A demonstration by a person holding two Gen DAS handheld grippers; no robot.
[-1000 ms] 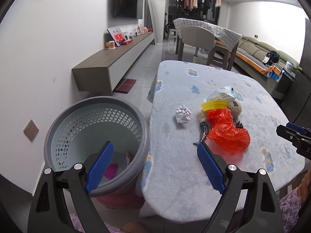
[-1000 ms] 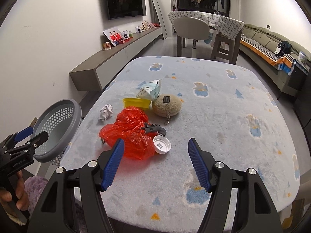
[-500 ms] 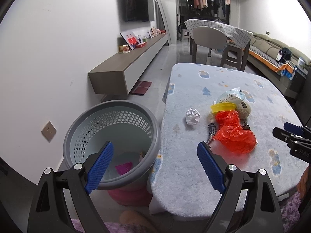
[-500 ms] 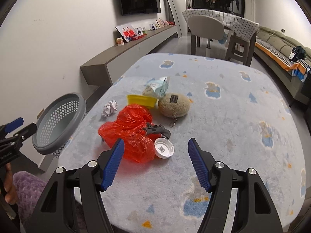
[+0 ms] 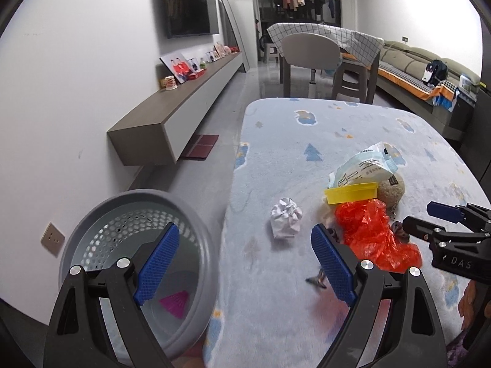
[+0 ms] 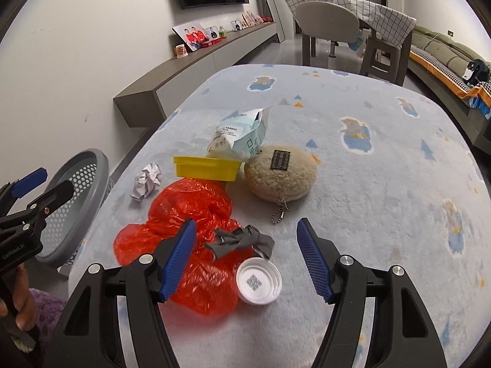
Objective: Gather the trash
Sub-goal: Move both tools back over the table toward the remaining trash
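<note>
Trash lies in a cluster on the blue fleece-covered table: a red plastic bag, a crumpled grey scrap, a white cap, a paper ball, a yellow tray and a pale wrapper. My right gripper hovers open just above the grey scrap and cap, holding nothing. In the left wrist view, my left gripper is open and empty, straddling the table's left edge, with the paper ball ahead. The grey perforated basket stands on the floor beside it.
A beige plush pouch with a keychain lies by the wrapper. Inside the basket is a pink scrap. A low wall shelf runs along the left. A dining chair and a sofa stand beyond the table.
Both grippers have moved closer to the trash. The left one swung right, from over the basket toward the table's edge. The right one sank toward the red bag and cap. Jaws unchanged.
</note>
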